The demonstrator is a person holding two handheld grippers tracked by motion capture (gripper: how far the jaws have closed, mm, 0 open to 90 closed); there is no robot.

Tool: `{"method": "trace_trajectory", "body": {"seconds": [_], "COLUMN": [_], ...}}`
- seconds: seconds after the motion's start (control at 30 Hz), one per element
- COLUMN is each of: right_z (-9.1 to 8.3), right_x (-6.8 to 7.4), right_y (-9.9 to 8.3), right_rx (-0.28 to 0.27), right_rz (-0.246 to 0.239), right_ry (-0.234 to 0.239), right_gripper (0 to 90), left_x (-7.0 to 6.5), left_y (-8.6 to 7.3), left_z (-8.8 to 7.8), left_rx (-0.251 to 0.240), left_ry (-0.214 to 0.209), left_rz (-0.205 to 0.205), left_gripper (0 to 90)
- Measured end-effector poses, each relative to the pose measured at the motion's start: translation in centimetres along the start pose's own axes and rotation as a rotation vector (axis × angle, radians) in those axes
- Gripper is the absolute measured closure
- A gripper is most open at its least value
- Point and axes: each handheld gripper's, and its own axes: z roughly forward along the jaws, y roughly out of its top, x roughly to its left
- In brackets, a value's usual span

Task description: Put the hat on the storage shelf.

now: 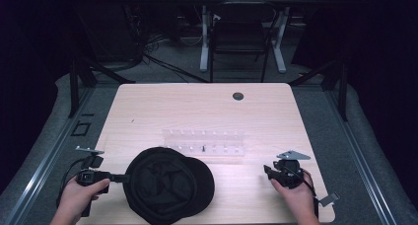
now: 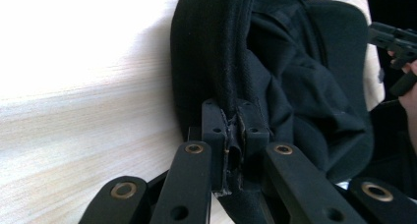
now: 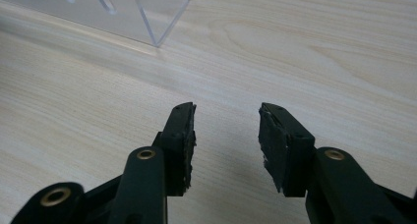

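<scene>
A black cap point(image 1: 167, 184) lies upside down at the near left of the pale wooden tabletop point(image 1: 197, 111), and the left hand-held gripper point(image 2: 235, 135) is pinched tight on its rim. Over to the right, the other hand-held gripper point(image 3: 225, 135) hovers just above bare wood with its jaws apart and nothing between them. A clear plastic rack point(image 1: 204, 142) sits just behind the cap
</scene>
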Motion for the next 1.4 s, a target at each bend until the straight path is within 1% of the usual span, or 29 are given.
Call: {"method": "trace_trajectory", "body": {"seconds": [0.03,0.1,0.13,0.17,0.3,0.43,0.6,0.63,0.7,0.83,0.97,1.23,1.4], "right_z": [0.0,-0.1,-0.1,-0.1,0.0,0.0,-0.1,-0.1,-0.1,-0.1,-0.1,-0.1,0.0], "right_x": [0.0,-0.1,-0.1,-0.1,-0.2,-0.2,-0.2,-0.2,-0.2,-0.3,-0.3,-0.4,-0.5], "right_y": [0.0,0.0,0.0,0.0,-0.1,-0.1,-0.1,-0.1,-0.1,-0.1,-0.1,-0.1,-0.1], "right_rx": [0.003,0.005,0.005,0.002,-0.004,0.0,0.0,0.0,0.001,-0.001,0.002,0.001,-0.005], "right_rz": [-0.002,-0.004,-0.003,-0.004,0.001,0.005,0.008,0.01,0.01,0.007,0.009,0.009,0.015], "right_ry": [0.001,0.0,-0.003,-0.001,0.002,0.004,0.003,0.0,0.0,0.004,0.005,0.007,0.006], "right_gripper": [57.0,57.0,56.9,56.9,56.8,56.7,56.7,56.7,56.7,56.7,56.7,56.6,56.6], "left_x": [-0.2,-0.4,-0.5,-0.6,-1.1,-1.6,-2.3,-2.4,-2.8,-3.5,-4.3,-5.8,-7.0], "left_y": [0.1,0.3,0.4,0.5,0.8,1.2,1.9,2.1,2.3,2.7,3.1,3.7,4.3], "left_z": [-0.1,-0.3,-0.4,-0.5,-0.8,-1.4,-2.2,-2.4,-2.6,-3.0,-3.3,-3.7,-4.0], "left_rx": [0.0,-0.003,-0.004,0.004,0.01,0.01,0.021,0.033,0.033,0.055,0.067,0.07,0.066], "left_ry": [-0.004,-0.007,-0.01,-0.009,-0.009,-0.017,0.006,0.008,0.011,0.01,-0.012,-0.051,-0.053], "left_rz": [-0.007,0.0,-0.007,0.001,0.005,-0.004,-0.004,0.001,-0.002,0.007,0.014,0.023,0.033], "left_gripper": [85.5,85.5,85.5,85.5,85.6,85.6,85.6,85.6,85.6,85.6,85.7,85.8,85.8]}}
